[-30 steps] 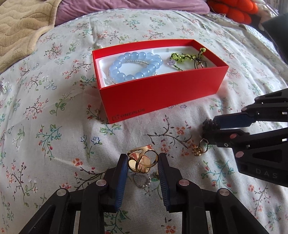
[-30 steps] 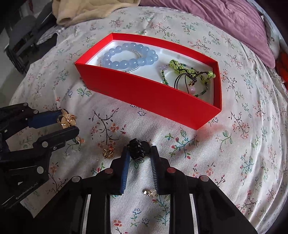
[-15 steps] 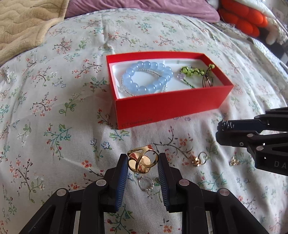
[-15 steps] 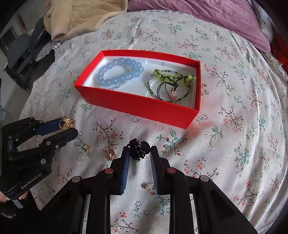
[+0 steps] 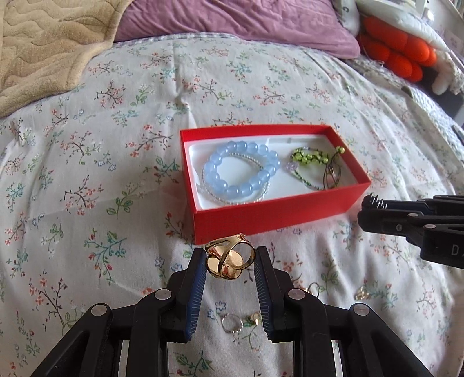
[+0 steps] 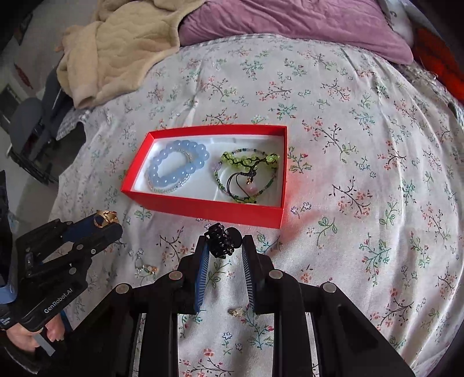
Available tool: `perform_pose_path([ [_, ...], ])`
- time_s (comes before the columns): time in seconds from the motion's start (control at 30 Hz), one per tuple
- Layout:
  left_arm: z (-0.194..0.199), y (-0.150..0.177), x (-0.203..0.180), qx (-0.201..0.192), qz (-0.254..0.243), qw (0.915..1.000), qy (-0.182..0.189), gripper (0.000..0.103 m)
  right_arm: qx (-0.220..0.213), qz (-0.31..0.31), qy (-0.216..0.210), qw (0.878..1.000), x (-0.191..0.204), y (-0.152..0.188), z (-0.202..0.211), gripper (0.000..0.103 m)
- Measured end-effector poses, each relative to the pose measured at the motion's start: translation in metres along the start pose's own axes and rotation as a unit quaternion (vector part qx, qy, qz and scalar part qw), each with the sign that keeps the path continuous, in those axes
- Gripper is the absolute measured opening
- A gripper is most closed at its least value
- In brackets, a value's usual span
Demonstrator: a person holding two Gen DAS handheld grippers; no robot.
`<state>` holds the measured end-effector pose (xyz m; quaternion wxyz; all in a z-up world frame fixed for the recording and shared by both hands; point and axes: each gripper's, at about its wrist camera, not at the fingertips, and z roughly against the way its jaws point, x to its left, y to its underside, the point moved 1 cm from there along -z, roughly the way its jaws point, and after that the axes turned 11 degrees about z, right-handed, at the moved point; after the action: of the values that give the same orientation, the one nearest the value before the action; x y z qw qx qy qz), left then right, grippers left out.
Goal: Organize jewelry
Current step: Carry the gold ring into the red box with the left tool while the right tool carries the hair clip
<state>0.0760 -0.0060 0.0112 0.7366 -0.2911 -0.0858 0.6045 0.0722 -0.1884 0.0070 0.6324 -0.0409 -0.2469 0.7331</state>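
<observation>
In the left wrist view the left gripper (image 5: 230, 261) pinches a gold ring (image 5: 229, 261), the red box (image 5: 272, 214) lying straight ahead past its tips, while in the right wrist view the right gripper (image 6: 224, 242) clamps a black hair claw (image 6: 221, 239), the box just beyond and slightly left, its long side crossways.

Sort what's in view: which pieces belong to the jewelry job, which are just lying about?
Job: gold ring in left tool; black clip in right tool; red box; blue bracelet; green bracelet; loose earrings.

Lying about: beige blanket; purple pillow.
</observation>
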Motion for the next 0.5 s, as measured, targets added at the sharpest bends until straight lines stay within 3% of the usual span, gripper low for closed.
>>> perform_pose_path([
  [0.5,-0.019,-0.032,-0.021,-0.026,0.042,0.9987,0.008,0.028,-0.041,-0.054,-0.023,0.997,-0.015,-0.026,0.004,0.025],
])
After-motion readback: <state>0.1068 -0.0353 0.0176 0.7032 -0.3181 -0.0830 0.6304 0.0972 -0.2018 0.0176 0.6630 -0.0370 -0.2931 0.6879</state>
